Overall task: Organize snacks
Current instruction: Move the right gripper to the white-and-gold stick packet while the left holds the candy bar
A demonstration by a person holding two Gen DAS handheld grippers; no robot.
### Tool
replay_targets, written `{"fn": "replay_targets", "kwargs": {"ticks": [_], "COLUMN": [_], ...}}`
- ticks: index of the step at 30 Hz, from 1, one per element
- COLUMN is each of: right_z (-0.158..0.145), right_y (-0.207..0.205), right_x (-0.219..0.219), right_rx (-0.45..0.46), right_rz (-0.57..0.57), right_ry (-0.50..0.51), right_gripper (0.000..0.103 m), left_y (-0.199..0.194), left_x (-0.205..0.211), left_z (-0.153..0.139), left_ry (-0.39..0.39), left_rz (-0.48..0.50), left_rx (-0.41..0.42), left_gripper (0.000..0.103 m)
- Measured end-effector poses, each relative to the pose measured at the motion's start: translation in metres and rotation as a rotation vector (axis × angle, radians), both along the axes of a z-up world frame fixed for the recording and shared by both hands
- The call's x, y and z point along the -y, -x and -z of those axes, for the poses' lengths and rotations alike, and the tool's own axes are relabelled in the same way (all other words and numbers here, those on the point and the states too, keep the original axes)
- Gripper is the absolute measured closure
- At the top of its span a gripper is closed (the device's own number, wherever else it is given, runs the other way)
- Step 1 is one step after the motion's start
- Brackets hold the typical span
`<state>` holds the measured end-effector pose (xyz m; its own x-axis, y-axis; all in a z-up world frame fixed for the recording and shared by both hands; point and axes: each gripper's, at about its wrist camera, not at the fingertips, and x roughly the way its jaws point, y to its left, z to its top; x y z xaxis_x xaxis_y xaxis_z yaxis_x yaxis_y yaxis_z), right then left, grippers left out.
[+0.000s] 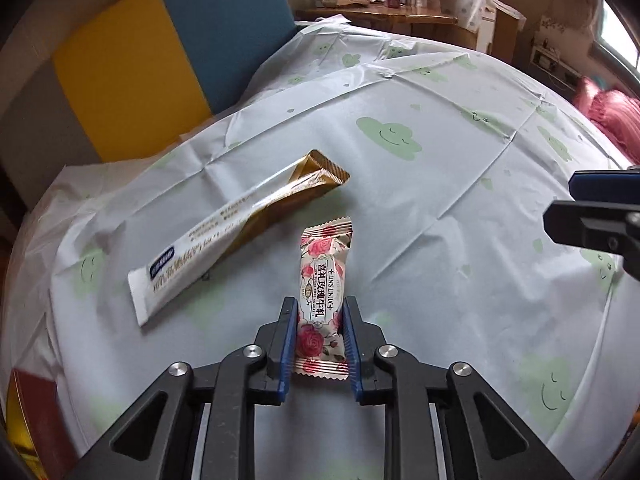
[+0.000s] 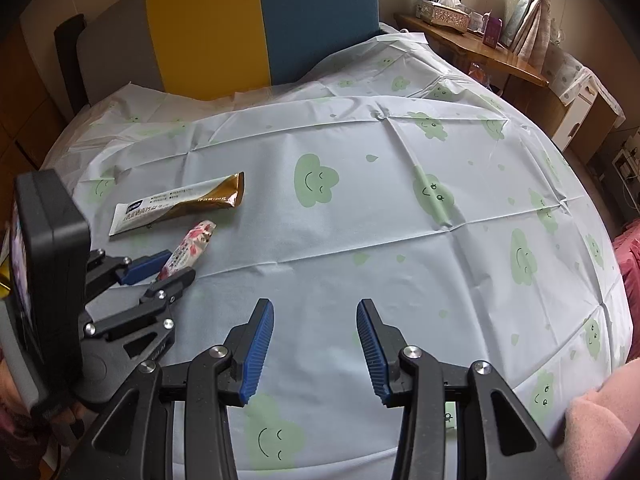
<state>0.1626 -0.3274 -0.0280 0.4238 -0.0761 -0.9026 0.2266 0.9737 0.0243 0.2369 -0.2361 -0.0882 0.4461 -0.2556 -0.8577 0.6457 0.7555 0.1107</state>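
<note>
On the pale tablecloth printed with green smiling clouds, the left gripper has its 2 blue-padded fingers pressed against the sides of a rose-patterned candy bar, clamping the wrapper near its lower half while the crimped top end points away from the camera. From the right wrist view the same candy bar sticks out of the left gripper at a tilt, its far end raised toward the long stick pack. That white-and-gold stick pack lies flat on the cloth just beside the candy, up and to the left of it, apart from it, its gold crimped end farther from the camera. The right gripper hovers over a bare stretch of the tablecloth with its jaws spread wide and nothing between them; its blue pads are clear of both snacks. At the back stands a yellow-and-blue headboard, and a wooden desk with a tissue box sits to the right.
</note>
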Motion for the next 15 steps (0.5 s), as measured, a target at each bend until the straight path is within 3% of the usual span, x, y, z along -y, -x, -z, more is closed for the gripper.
{"fn": "replay_targets", "kwargs": {"ticks": [11,15], "right_z": [0.003,0.004], "right_y": [-0.001,-0.001], "right_x": [-0.001,-0.002], "right_rx": [-0.013,-0.018], "right_rz": [-0.007,-0.006], "right_ry": [0.02,0.033], "right_gripper": [0.059,0.059], "left_y": [0.058,0.074], "left_x": [-0.046,-0.071], "left_z": [-0.002,-0.003], "left_ry": [-0.024,0.007], "left_rz": [-0.179,-0.277], "left_rx": [0.018,0.008], "left_gripper": [0.081,0.081]}}
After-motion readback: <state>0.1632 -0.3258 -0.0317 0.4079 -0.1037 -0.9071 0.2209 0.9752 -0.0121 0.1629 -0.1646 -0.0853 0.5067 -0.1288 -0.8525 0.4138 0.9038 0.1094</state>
